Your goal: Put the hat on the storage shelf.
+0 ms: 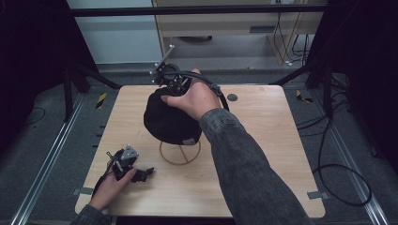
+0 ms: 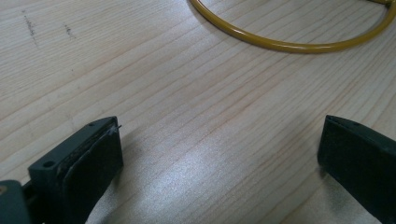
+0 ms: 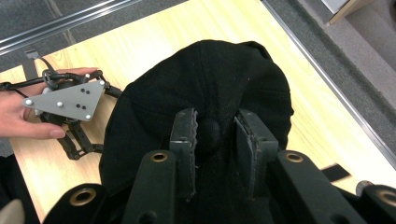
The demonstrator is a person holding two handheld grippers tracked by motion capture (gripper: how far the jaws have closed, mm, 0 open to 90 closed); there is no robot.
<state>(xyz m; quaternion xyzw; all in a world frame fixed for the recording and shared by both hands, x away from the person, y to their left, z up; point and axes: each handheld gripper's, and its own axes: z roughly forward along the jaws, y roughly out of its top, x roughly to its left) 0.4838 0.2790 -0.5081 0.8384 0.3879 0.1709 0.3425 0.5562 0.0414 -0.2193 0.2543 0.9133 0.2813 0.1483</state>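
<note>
From the high view, a black cloth cap [image 1: 170, 119] sits on top of a thin yellow wire stand with a round ring foot [image 1: 180, 152], near the middle of the light wooden table [image 1: 263, 140]. A small pale tag shows on the cap's lower edge, but it is too tiny to read. The right gripper [image 1: 171, 80] comes down on the far top side of the cap, with the person's right hand [image 1: 195, 99] wrapped around it and a grey sleeve [image 1: 244, 159] running back to the near edge. The left gripper [image 1: 133, 171] lies low on the table near the front left corner, held by the left hand [image 1: 110, 187], a little way off from the ring foot and not touching the cap. In the left gripper view, its two black jaws stand wide apart with bare wood between them, so it holds nothing. A curve of the yellow ring [image 2: 289, 44] lies on the table just ahead of them. In the right gripper view, the two black jaws sit close together right on the top of the black cap [image 3: 205, 93]. The little round button [image 3: 212, 133] at the cap's crown is between the pads. The pads look very near the button, but a thin gap seems to show on each side, so the grip looks let go. Farther off on the left, the other gripper's grey three-cornered plate [image 3: 70, 101] rests on the table in the left hand. No writing can be read on the cap here.
</note>
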